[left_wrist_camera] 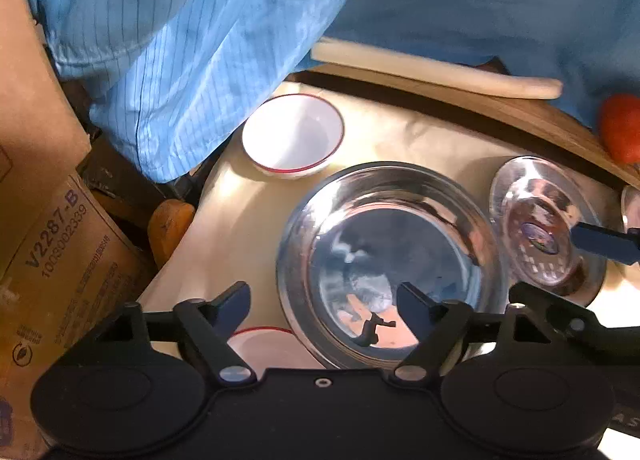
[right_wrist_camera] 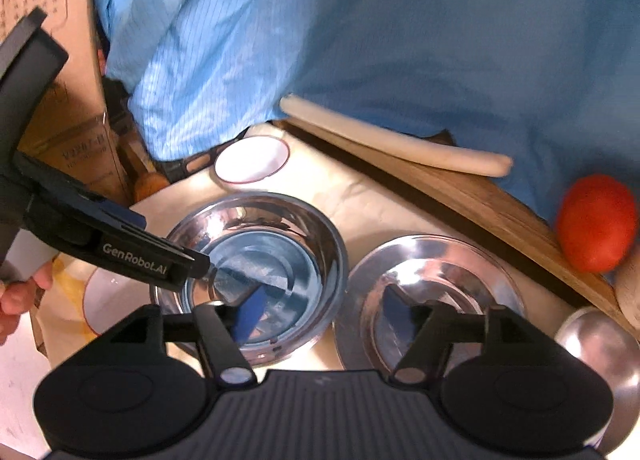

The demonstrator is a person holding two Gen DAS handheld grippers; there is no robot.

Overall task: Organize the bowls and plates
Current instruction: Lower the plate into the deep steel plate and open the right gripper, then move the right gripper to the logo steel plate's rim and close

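Observation:
A large steel bowl (left_wrist_camera: pixel 392 256) sits on the cream cloth; it also shows in the right wrist view (right_wrist_camera: pixel 260 256). A smaller steel bowl (left_wrist_camera: pixel 544 224) stands to its right, seen too in the right wrist view (right_wrist_camera: pixel 432 292). A white bowl with a red rim (left_wrist_camera: pixel 294 134) lies farther back (right_wrist_camera: pixel 252 160). A second red-rimmed white dish (left_wrist_camera: pixel 260 344) sits near the left gripper (right_wrist_camera: pixel 100 300). My left gripper (left_wrist_camera: pixel 322 306) is open and empty, hovering over the large bowl's left rim. My right gripper (right_wrist_camera: pixel 324 308) is open and empty, straddling the gap between the two steel bowls.
A wooden board (right_wrist_camera: pixel 480 200) with a cream rolling pin (right_wrist_camera: pixel 392 140) and a red tomato (right_wrist_camera: pixel 596 222) runs along the back right. Another steel piece (right_wrist_camera: pixel 604 348) sits at far right. Cardboard boxes (left_wrist_camera: pixel 60 252) stand on the left. The person's blue coat (left_wrist_camera: pixel 200 40) hangs over the back.

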